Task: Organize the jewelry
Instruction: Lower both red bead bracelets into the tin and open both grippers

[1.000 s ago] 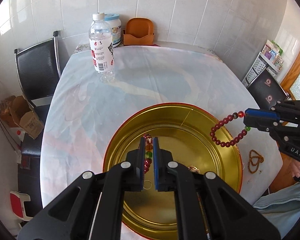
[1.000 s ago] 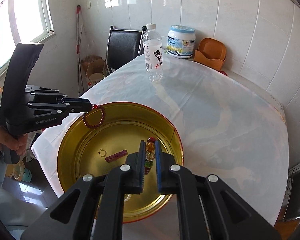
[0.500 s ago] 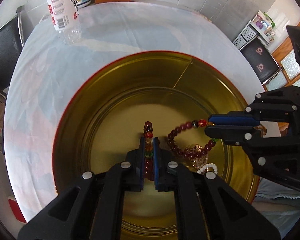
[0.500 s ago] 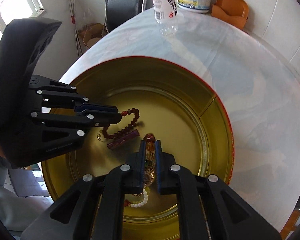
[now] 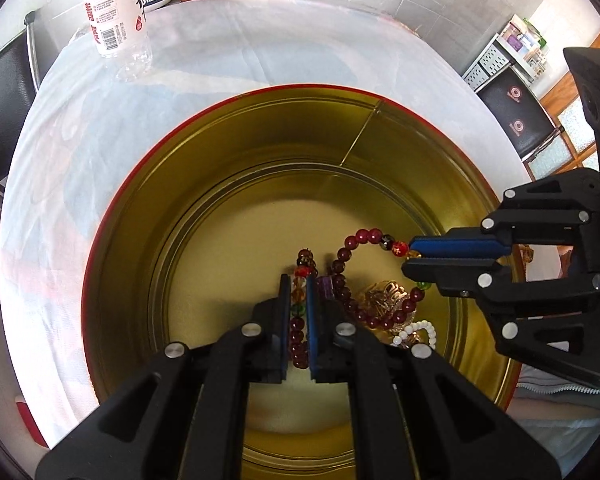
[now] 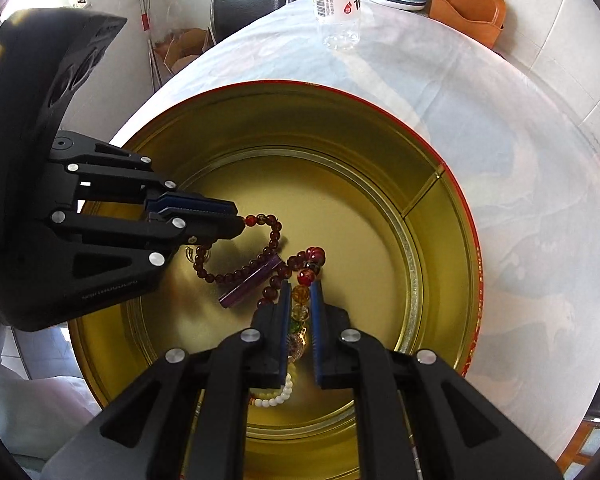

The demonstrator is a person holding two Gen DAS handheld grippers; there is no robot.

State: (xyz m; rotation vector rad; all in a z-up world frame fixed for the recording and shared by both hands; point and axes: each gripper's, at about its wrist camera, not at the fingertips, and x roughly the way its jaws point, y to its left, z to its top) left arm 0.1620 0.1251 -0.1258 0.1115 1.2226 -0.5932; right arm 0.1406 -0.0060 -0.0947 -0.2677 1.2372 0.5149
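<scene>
Both grippers hang low inside the gold tin (image 5: 236,200). The left gripper (image 5: 299,304) pinches a dark red bead bracelet (image 5: 299,336); the right gripper (image 6: 300,312) pinches a multicoloured bead bracelet (image 6: 304,280). Limp, light, slippery strands, best held across single beads; the loops trail onto the tin's floor.

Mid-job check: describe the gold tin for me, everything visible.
The tin is round, open-topped, gold metal inside with a red rim, a vertical seam on its wall and a stepped ring round its floor. It stands upright on the white-clothed table. Beaded jewelry lies inside; the left claw and right claw reach in.
</scene>
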